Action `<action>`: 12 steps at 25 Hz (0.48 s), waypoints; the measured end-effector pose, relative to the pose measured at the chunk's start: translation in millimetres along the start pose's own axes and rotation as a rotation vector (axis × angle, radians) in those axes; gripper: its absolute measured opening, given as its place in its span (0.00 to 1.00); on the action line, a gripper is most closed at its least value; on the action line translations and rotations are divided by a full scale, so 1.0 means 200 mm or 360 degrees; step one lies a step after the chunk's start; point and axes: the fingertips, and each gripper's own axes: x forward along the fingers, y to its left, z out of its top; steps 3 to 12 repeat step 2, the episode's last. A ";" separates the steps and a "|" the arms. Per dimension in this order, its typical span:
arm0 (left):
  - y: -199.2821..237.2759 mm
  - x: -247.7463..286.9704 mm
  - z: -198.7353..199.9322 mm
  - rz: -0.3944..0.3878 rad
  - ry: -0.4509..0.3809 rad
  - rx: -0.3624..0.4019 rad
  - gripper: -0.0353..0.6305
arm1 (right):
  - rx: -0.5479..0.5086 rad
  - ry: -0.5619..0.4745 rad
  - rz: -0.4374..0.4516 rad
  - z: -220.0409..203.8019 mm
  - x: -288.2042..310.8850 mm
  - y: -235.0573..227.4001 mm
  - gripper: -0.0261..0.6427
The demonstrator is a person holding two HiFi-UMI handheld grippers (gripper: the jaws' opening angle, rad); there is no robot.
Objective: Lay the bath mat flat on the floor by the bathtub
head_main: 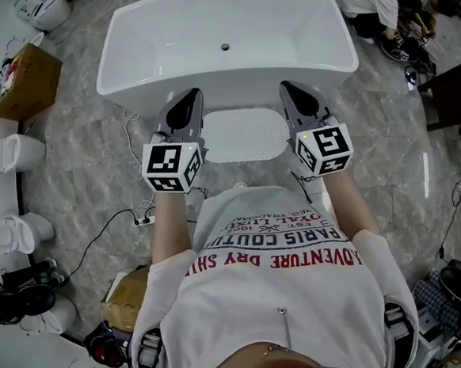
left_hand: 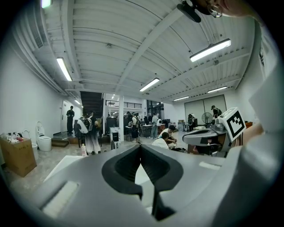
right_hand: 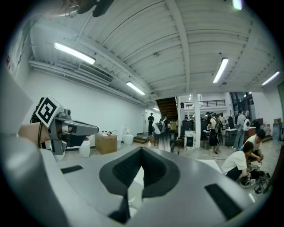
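Head view: bath mat (head_main: 245, 134) lies flat on the floor at the person's 12 o'clock, against the near wall of the bathtub (head_main: 155, 30). Left gripper (head_main: 193, 97) is at the mat's 9 o'clock and right gripper (head_main: 292, 90) at its 3 o'clock, neither holding it.

Left gripper view: jaws pressed together, nothing between.

Right gripper view: same, together and empty.

Laying step looks done. Next move is probably just an edge check, no grip needed.
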 end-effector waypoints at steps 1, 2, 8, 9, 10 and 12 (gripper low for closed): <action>0.01 0.00 0.00 -0.0001 0.0001 0.0000 0.07 | -0.0006 0.0003 0.0000 0.00 0.00 0.01 0.05; 0.01 -0.01 -0.01 -0.0001 0.0003 0.0001 0.07 | -0.0011 0.0006 -0.0001 -0.01 0.01 0.02 0.05; 0.01 -0.01 -0.01 -0.0001 0.0003 0.0001 0.07 | -0.0011 0.0006 -0.0001 -0.01 0.01 0.02 0.05; 0.01 -0.01 -0.01 -0.0001 0.0003 0.0001 0.07 | -0.0011 0.0006 -0.0001 -0.01 0.01 0.02 0.05; 0.01 -0.01 -0.01 -0.0001 0.0003 0.0001 0.07 | -0.0011 0.0006 -0.0001 -0.01 0.01 0.02 0.05; 0.01 -0.01 -0.01 -0.0001 0.0003 0.0001 0.07 | -0.0011 0.0006 -0.0001 -0.01 0.01 0.02 0.05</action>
